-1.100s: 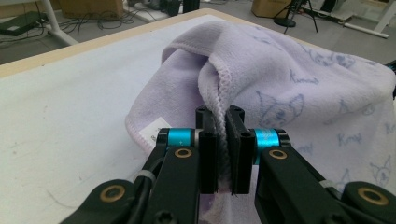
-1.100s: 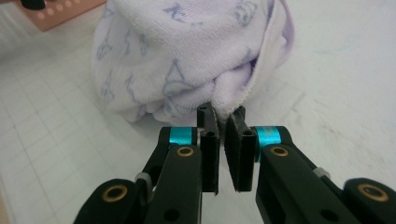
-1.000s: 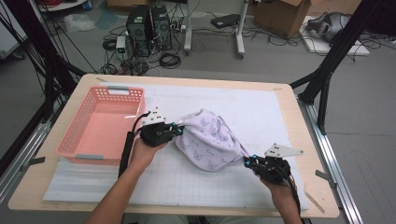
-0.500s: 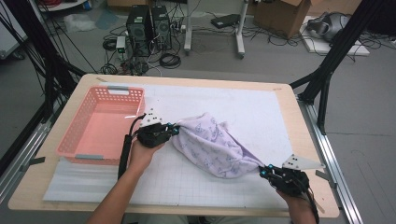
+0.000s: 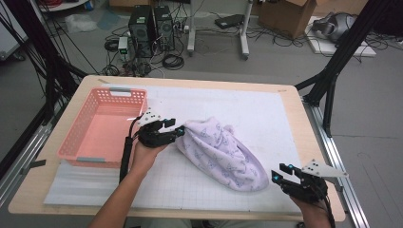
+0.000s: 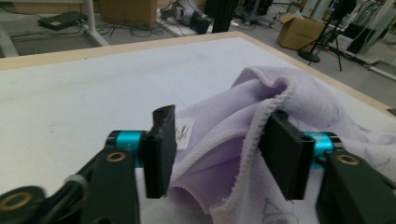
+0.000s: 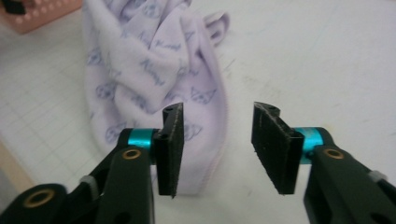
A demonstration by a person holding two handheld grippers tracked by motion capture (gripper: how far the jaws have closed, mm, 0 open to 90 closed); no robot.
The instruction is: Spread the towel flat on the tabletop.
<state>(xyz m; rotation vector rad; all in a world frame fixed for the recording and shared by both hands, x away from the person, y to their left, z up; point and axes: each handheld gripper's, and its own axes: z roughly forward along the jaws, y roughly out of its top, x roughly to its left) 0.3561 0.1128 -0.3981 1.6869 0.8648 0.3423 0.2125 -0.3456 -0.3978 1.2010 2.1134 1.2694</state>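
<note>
Lilac cloth (image 5: 219,154) lies stretched across the bench (image 5: 266,114), both claws just spreading to release it: left claw (image 5: 177,130) loosely around one hem, right claw (image 5: 280,175) clear of the opposite end.

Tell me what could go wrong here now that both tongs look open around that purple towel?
The towel lies bunched and diagonal, so it may stay crumpled. A fold sits between the open left tongs; moving away might drag it. The right tongs have just opened clear of the towel's end, near the table edge, where it could slip off.

Cloth (image 5: 221,154) lies on the mat (image 5: 266,114), right of basket (image 5: 102,126).
</note>
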